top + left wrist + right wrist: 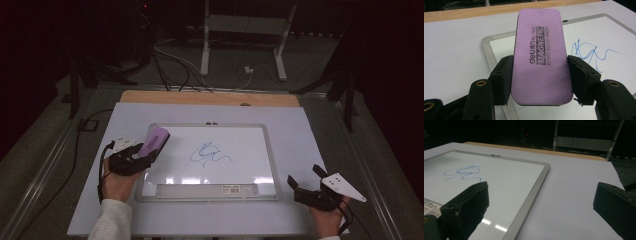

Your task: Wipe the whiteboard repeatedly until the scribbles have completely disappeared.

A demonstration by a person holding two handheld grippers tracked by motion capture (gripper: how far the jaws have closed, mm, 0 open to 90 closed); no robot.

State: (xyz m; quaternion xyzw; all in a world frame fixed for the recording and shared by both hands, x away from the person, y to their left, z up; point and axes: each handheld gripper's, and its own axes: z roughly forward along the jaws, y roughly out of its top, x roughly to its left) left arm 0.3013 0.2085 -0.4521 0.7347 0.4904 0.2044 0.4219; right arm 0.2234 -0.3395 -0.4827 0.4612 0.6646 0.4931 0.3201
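A purple magnetic whiteboard eraser (540, 55) is clamped between the jaws of my left gripper (141, 152), which hovers over the left edge of the whiteboard (267, 150). A blue scribble (209, 154) marks the middle of the board, to the right of the eraser (154, 141). My right gripper (305, 176) rests off the board's lower right corner with its jaws wide apart and nothing between them. In the right gripper view the board's frame (531, 195) and the blue scribble (464, 173) lie ahead to the left.
The whiteboard lies on a pale sheet (300, 130) covering a wooden tabletop (210, 97). A label strip (200, 190) runs along the board's near edge. Cables and a white stand (205, 45) sit on the dark floor beyond the table.
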